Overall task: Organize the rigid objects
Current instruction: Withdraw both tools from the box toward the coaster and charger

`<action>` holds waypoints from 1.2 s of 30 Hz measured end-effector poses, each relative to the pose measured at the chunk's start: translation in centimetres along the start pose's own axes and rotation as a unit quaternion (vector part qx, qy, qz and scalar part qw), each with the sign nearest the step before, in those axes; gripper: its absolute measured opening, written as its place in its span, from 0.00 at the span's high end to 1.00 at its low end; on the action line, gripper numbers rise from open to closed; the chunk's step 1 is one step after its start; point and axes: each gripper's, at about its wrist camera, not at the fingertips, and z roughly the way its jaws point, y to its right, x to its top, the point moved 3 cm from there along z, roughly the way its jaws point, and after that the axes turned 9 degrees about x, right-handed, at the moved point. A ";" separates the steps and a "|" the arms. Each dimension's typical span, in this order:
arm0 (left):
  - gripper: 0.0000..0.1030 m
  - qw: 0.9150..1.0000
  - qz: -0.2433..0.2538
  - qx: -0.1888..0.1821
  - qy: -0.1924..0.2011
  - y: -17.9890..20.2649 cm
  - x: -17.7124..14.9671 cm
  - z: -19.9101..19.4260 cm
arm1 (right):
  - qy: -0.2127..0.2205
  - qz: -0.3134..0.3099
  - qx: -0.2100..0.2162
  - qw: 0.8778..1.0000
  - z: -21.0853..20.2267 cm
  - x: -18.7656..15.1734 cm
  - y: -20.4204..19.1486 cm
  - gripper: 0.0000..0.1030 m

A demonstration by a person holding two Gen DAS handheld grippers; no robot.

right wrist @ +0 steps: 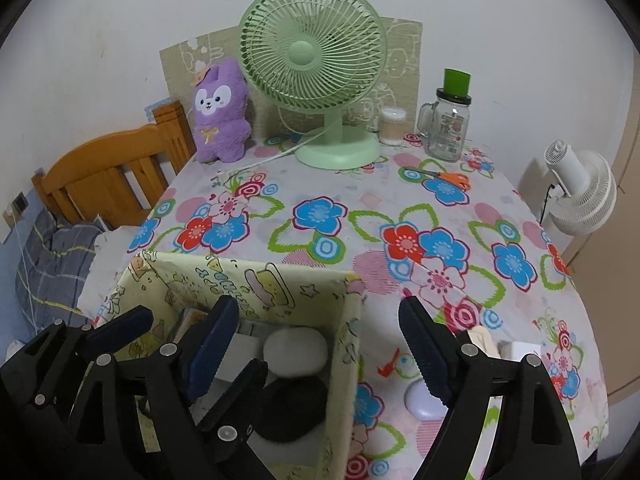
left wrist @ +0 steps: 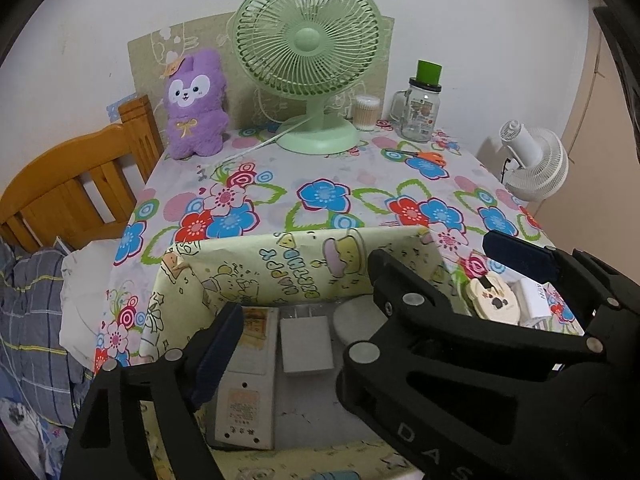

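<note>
Flowered cloth covers the counter (right wrist: 320, 184), which stands against a white wall with a wooden bed frame (right wrist: 108, 172) at its left.

Left gripper (left wrist: 360, 300): jaws spread wide, nothing between the pads. It hangs over an open box (left wrist: 280, 272) lined with yellow cartoon paper. Directly below and ahead of it, inside the box, lie a long white remote control (left wrist: 248, 380), a white charger block (left wrist: 304, 344) and a pale oval case (left wrist: 356, 316).

Right gripper (right wrist: 320, 344): jaws likewise spread wide and empty. Its left finger reaches over the box's right side, above the oval case and a dark rounded item (right wrist: 292, 408); its right finger stands outside the box wall, over the cloth. Beside that finger lie a small lilac case (right wrist: 424, 400) and a round cream item (left wrist: 494, 300).

Farther ahead: orange-handled scissors (right wrist: 440, 176), a green fan (right wrist: 316, 80), a purple plush toy (right wrist: 220, 112), a swab tub (right wrist: 392, 120) and a glass jar (right wrist: 448, 128).
</note>
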 end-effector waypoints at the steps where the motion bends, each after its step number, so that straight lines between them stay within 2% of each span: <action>1: 0.16 1.000 0.002 0.001 0.001 0.2 -0.1 -0.3 | 0.000 0.001 -0.002 1.000 -0.3 -0.1 0.2 0.17; 10: 0.11 1.000 0.006 0.004 0.014 1.8 -0.5 -2.3 | 0.015 0.007 -0.009 1.000 -3.1 -1.0 1.3 0.16; 36: 0.10 0.999 0.017 -0.004 0.052 6.4 -1.5 -7.6 | 0.052 0.016 -0.023 0.998 -10.2 -2.8 4.4 0.11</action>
